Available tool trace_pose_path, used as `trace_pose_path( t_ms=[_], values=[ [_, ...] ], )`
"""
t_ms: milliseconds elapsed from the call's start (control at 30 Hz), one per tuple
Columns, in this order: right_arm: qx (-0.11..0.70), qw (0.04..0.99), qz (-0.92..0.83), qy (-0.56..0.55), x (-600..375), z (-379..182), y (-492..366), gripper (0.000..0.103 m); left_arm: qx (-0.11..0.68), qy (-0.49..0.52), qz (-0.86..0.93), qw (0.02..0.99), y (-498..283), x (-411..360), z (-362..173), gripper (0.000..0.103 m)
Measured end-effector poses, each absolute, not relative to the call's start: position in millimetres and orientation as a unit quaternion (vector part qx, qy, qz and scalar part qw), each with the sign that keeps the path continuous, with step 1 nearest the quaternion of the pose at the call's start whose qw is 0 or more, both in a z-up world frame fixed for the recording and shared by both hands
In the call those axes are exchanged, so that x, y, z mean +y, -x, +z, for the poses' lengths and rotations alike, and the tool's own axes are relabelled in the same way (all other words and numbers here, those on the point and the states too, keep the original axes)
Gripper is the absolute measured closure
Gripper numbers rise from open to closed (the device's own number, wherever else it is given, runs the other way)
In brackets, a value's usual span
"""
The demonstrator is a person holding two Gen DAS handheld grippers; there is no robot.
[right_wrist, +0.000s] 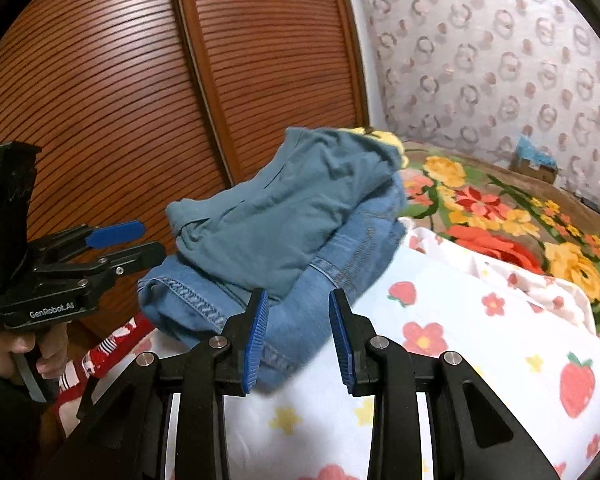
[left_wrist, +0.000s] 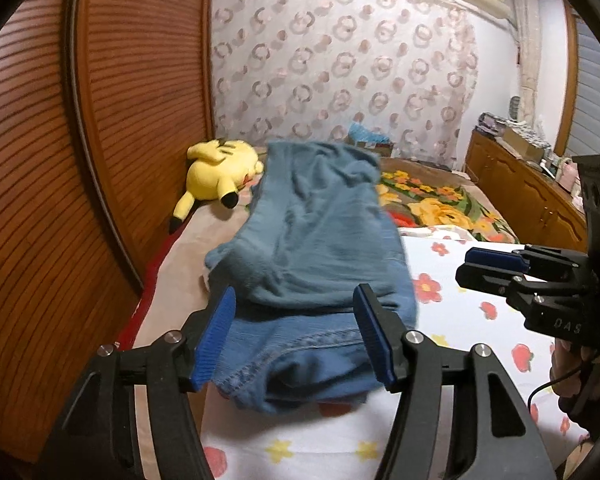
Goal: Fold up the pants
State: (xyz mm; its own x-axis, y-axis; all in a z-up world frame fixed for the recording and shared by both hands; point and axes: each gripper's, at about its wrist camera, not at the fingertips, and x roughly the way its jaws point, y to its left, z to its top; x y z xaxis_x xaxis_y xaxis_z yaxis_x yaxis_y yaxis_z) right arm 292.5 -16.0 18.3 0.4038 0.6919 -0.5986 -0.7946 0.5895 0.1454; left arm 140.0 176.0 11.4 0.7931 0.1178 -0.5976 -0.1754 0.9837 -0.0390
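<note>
On the bed (right_wrist: 460,320), folded pants (left_wrist: 308,248) stretch lengthwise ahead of the left tool (left_wrist: 296,332), wide and empty; right tool (right_wrist: 298,340), narrower, also empty, flanks them.

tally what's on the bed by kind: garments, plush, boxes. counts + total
Garments: 2, teal pants lying on folded blue jeans
Plush toys: 1, yellow plush
Boxes: 1, cardboard box at the far wall
Total: 4
Both grippers, left and right, are open and hold nothing.
</note>
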Motion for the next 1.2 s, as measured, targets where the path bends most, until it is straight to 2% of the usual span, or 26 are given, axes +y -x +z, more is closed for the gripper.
trace_pose_path(
  t_ms=[33, 67, 267, 367, 533, 1200],
  values=[
    [0.312, 0.837, 0.443, 0.079, -23, 20, -286, 0.071, 0.309, 0.043, 0.075, 0.947, -138, 172, 14, 0.036],
    [0.31, 0.84, 0.439, 0.078, -28, 22, -282, 0.07, 0.305, 0.042, 0.071, 0.949, -136, 169, 17, 0.026],
    [0.291, 0.857, 0.42, 0.071, -59, 31, -251, 0.066, 0.279, 0.033, 0.045, 0.959, -122, 146, 31, 0.017],
    [0.283, 0.862, 0.414, 0.068, -73, 36, -240, 0.058, 0.269, 0.028, 0.041, 0.962, -114, 135, 37, 0.012],
    [0.269, 0.874, 0.399, 0.069, -91, 44, -218, 0.05, 0.257, 0.016, 0.032, 0.966, -102, 118, 43, 0.012],
    [0.233, 0.924, 0.301, 0.043, -180, 45, -103, 0.047, 0.241, 0.004, -0.031, 0.97, -55, 31, 36, 0.012]
  ],
)
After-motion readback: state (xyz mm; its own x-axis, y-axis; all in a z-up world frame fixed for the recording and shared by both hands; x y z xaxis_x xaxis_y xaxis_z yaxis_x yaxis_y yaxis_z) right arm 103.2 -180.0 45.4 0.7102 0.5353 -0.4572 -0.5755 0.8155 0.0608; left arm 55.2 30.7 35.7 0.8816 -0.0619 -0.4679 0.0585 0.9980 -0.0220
